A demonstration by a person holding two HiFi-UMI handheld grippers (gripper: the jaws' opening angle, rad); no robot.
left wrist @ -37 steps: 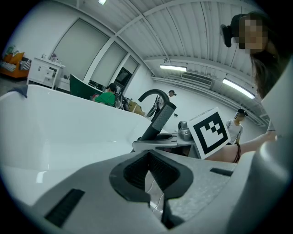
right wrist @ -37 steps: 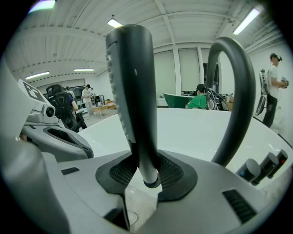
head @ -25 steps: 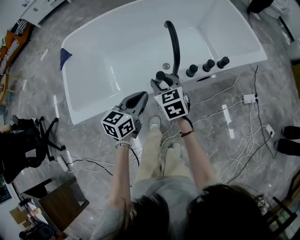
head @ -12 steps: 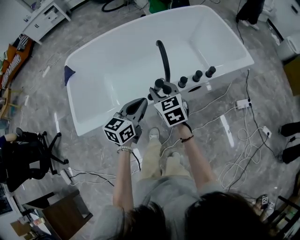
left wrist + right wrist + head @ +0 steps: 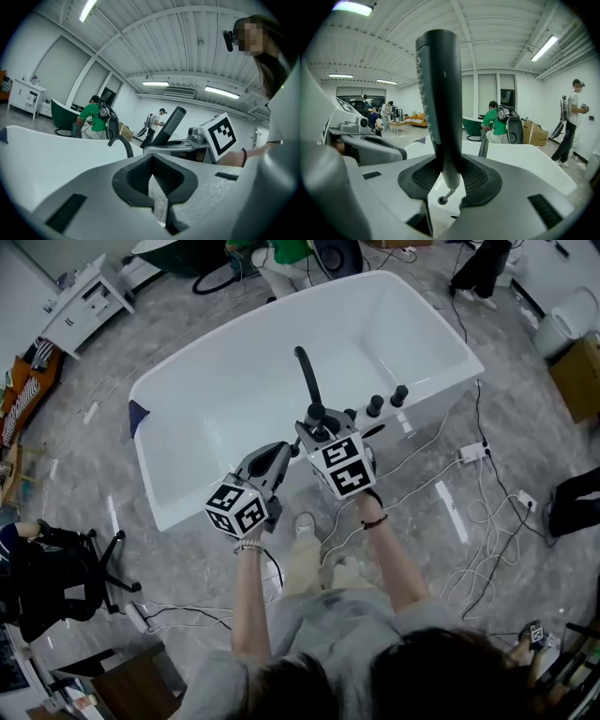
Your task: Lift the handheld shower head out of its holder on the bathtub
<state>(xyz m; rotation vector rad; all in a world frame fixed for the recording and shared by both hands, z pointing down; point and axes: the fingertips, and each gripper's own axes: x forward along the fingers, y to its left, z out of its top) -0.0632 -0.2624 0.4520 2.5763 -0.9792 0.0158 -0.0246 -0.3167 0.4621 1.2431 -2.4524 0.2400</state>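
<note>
The black handheld shower head (image 5: pixel 440 103) stands upright between the pads of my right gripper (image 5: pixel 449 180), which is shut on its handle. Its lower end hangs above the small round holder hole (image 5: pixel 442 200) on the tub rim, with a thin hose end leading down. In the head view the shower head (image 5: pixel 306 376) sticks out past my right gripper (image 5: pixel 319 420) over the white bathtub (image 5: pixel 187 418). My left gripper (image 5: pixel 277 454) floats just to its left, shut and empty. The left gripper view shows its pads (image 5: pixel 140 176) closed together and the shower head (image 5: pixel 169 125) off to the right.
Three black knobs (image 5: pixel 375 405) line the tub's near rim, with a curved black spout (image 5: pixel 123 143) beside them. Cables and a power strip (image 5: pixel 469 454) lie on the floor to the right. A black chair (image 5: pixel 56 568) stands at left. People stand beyond the tub.
Both grippers have risen together, and the shower head has come up with the right one, farther above the tub rim. The jaws of both grippers stand as before.
</note>
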